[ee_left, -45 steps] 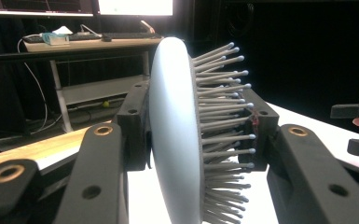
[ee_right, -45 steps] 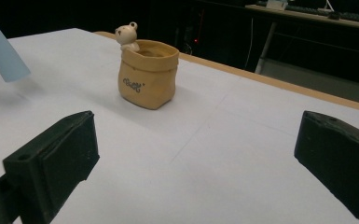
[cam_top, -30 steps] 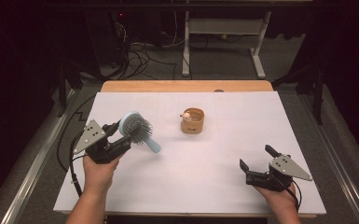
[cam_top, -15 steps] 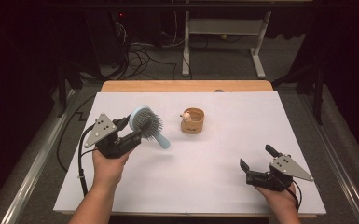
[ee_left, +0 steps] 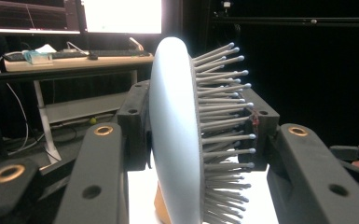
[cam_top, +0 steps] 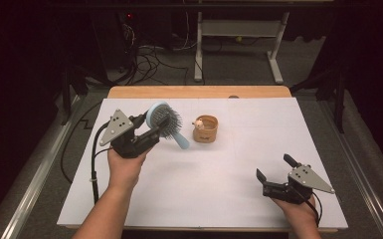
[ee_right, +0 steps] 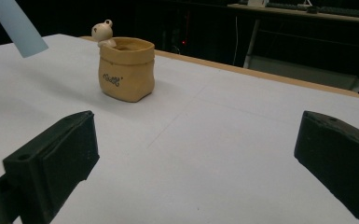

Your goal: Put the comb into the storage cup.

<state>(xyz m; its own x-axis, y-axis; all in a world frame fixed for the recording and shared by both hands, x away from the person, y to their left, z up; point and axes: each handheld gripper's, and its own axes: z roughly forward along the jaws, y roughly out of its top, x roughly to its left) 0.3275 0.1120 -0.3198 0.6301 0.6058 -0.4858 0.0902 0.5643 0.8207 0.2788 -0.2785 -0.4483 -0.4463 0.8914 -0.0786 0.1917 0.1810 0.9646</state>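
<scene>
Two claws, one blue hairbrush carried toward a small pot.
Left claw [cam_top: 151, 130] clamps the hairbrush [cam_top: 163, 122] by its head, lifted off the counter [cam_top: 219, 184], handle aimed at the tan pot [cam_top: 206, 130], probably its destination; right claw [cam_top: 274, 175] rests released, empty.

One hairbrush [cam_top: 164, 124], one sack-shaped pot [cam_top: 206, 129], two tongs: left [cam_top: 151, 130], right [cam_top: 274, 169].

Dark room, seemingly cable-strewn floor [cam_top: 154, 59]
</scene>
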